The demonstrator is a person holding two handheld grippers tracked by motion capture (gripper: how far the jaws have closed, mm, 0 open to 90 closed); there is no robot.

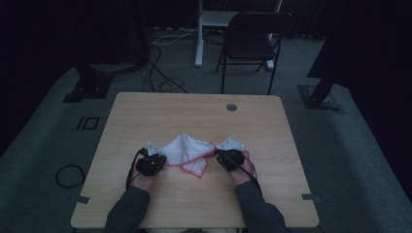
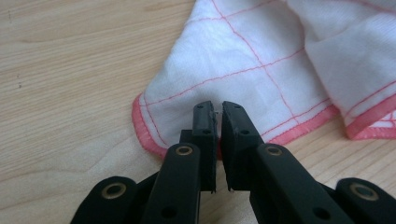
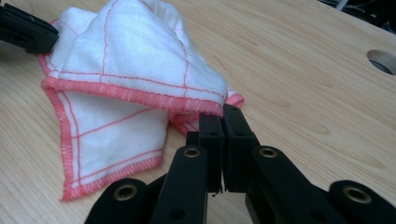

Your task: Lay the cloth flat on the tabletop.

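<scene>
A white cloth [image 1: 187, 150] with red grid lines and a red hem lies bunched on the wooden table [image 1: 194, 116], stretched between my two grippers. My left gripper [image 1: 162, 158] sits at its left corner. In the left gripper view its jaws [image 2: 218, 109] stand nearly together over the cloth's hem [image 2: 261, 51], with a sliver of white between the tips. My right gripper [image 1: 217, 154] is at the right corner. There its jaws [image 3: 223, 116] are pinched on the hem of the cloth [image 3: 135, 51], which rises in a fold. The left gripper [image 3: 25, 30] touches the cloth's far corner.
A round cable hole [image 1: 231, 107] lies in the table's far side, also seen as the hole [image 3: 383, 60] at the right. A black folding chair [image 1: 252, 39] and a white desk leg stand beyond the table. Cables trail on the grey floor.
</scene>
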